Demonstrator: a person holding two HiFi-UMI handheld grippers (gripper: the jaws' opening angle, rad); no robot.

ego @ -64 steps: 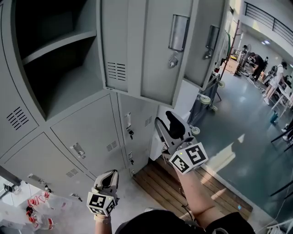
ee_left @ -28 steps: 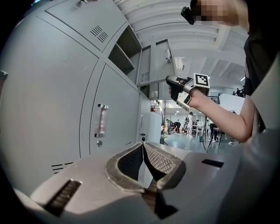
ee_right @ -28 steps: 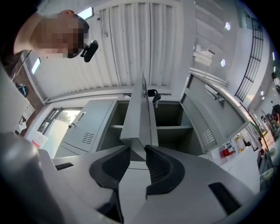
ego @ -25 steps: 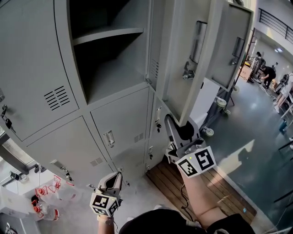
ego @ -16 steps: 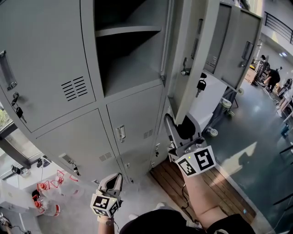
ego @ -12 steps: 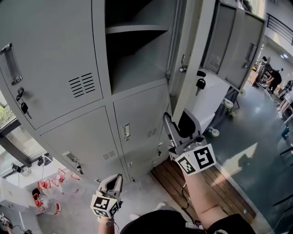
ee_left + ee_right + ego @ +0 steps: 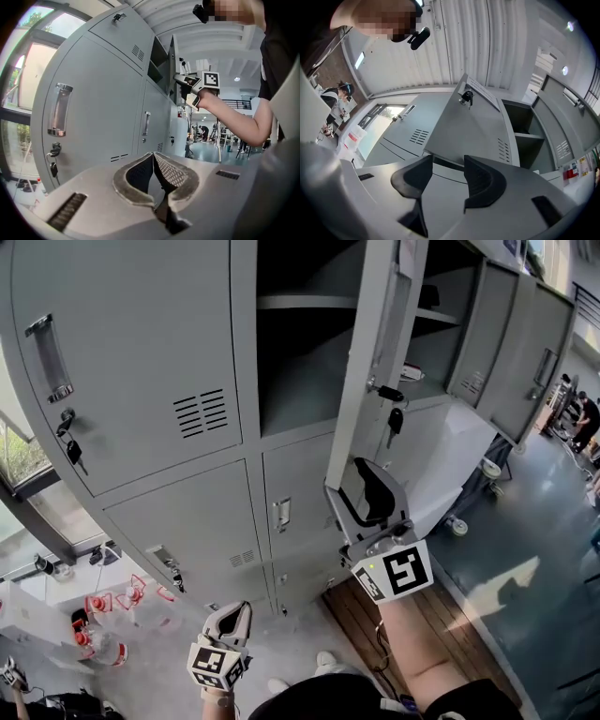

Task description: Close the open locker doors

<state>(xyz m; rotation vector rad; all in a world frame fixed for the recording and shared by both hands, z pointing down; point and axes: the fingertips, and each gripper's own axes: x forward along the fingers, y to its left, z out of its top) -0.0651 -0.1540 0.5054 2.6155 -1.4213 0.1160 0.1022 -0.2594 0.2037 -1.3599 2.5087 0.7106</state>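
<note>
A bank of grey lockers [image 7: 141,362] fills the head view. One upper door [image 7: 367,362] stands open, seen nearly edge-on, with keys [image 7: 394,418] hanging from its lock. Its compartment [image 7: 300,352] lies open and dark beside it. My right gripper [image 7: 349,479] is raised to that door's lower corner. Its jaws have just been opening and now stand open, with nothing pressed between the pads. In the right gripper view the door [image 7: 473,126] rises just beyond my right gripper [image 7: 447,160]. Two more open doors [image 7: 511,334] hang further right. My left gripper [image 7: 232,620] hangs low, shut and empty [image 7: 153,153].
Closed lockers [image 7: 202,521] with handles and keys stand left and below. Plastic bottles [image 7: 94,643] lie on the floor at lower left. A wooden board [image 7: 370,615] lies by the locker base. A white wheeled unit [image 7: 441,465] stands behind the door. People [image 7: 586,418] stand far right.
The view has shifted along the lockers, and the open door now shows edge-on instead of by its front face. My right gripper has come up under the door's lower corner with wider jaws. The left gripper stays low.
</note>
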